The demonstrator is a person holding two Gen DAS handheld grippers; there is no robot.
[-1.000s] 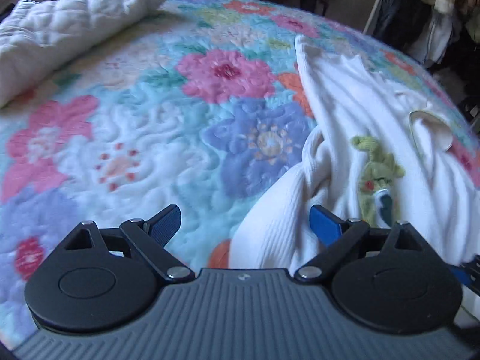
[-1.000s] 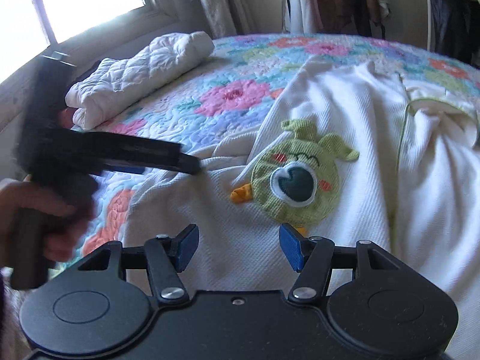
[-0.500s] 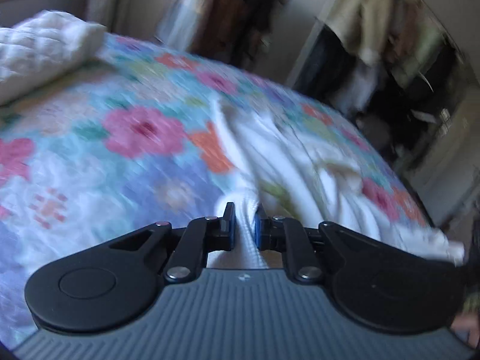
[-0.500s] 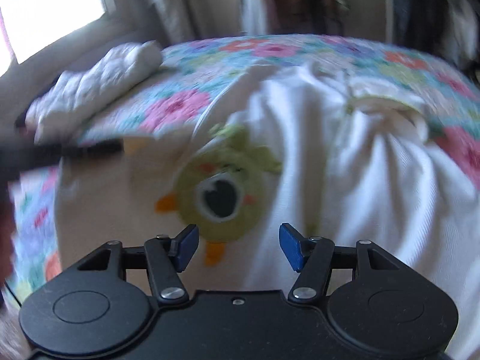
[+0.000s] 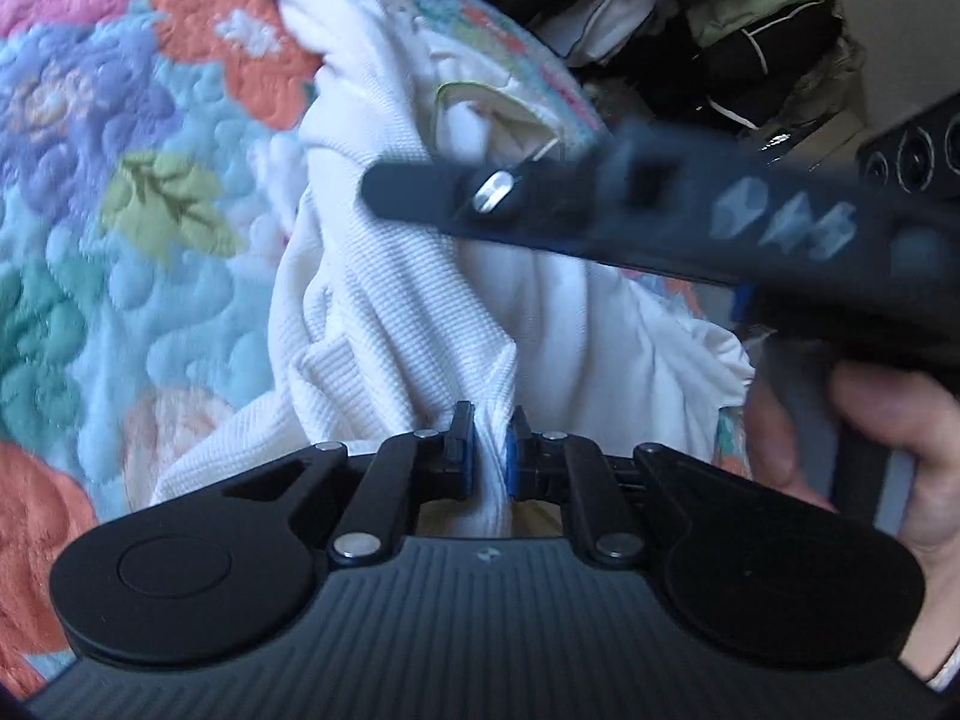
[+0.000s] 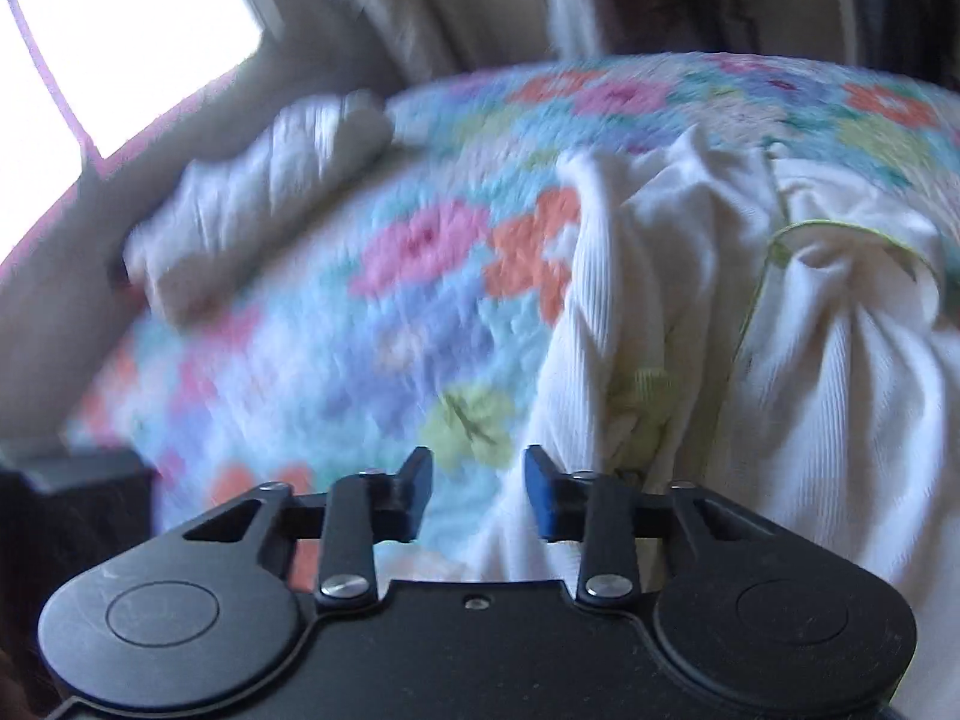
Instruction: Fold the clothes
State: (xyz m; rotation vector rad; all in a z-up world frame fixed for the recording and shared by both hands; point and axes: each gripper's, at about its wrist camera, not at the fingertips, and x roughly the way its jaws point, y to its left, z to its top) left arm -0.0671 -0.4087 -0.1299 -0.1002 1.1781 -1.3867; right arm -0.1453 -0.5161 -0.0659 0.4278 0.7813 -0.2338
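Observation:
A white ribbed garment lies bunched on the floral quilt. My left gripper is shut on a pinched fold of its cloth, which rises between the blue pads. The right gripper's finger crosses above the garment, held by a hand. In the right wrist view the right gripper is closing, its pads apart, with quilt and the garment's edge seen between them but nothing pressed. The green patch is mostly hidden in a fold. The green-trimmed neckline lies farther back.
A folded white quilted blanket lies at the bed's far left under a bright window. Dark hanging and piled clothes stand beyond the bed's right edge. The quilt left of the garment is bare.
The left gripper shut on a fold of the garment and swung right, bunching the cloth. The right gripper's jaws narrowed and it shifted left. The green patch became folded out of sight.

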